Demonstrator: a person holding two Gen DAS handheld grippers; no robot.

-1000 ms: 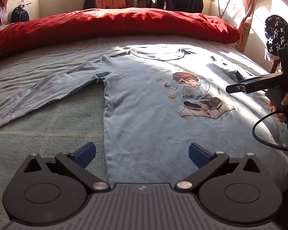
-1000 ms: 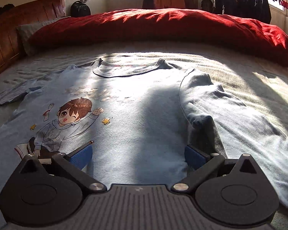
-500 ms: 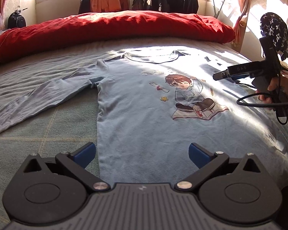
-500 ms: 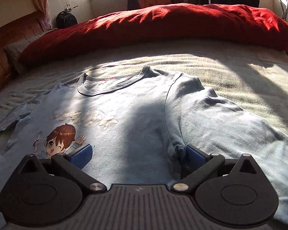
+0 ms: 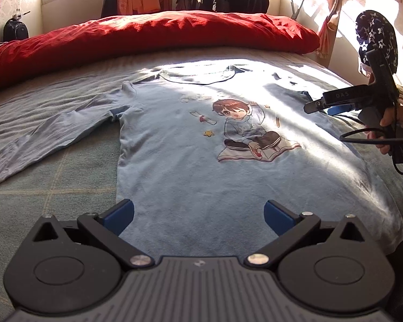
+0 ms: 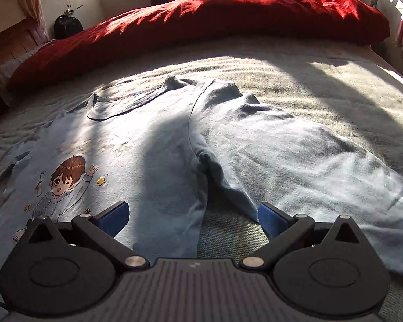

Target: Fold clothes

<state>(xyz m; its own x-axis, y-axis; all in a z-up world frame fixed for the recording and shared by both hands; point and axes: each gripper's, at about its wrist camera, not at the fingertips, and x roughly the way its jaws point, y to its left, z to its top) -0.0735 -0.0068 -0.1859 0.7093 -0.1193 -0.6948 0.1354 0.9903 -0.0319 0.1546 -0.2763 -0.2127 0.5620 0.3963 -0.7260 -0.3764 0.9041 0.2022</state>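
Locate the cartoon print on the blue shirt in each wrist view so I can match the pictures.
Left wrist: cartoon print sits right of centre, mid-height, on the blue shirt.
Right wrist: cartoon print sits at lower left, partly behind the gripper body.
Shared landmark: the red duvet across the far side of the bed.

One light-blue long-sleeved shirt [image 5: 190,161] lying flat, with two sleeves: one [image 5: 53,126] stretched out left, one [image 6: 295,155] out right

One cartoon print [image 5: 249,131] on the shirt front, with two small yellow stars beside it

One red duvet [image 5: 153,35] bunched along the far edge of one bed [image 5: 53,187]

Two grippers: left gripper [image 5: 198,212] near, two blue pads spread wide; right gripper [image 6: 192,214] likewise, two blue pads wide apart

One hand [image 5: 395,126] at the right

One dark bag [image 5: 14,28] far left

One cable [image 5: 376,136] looping below the hand
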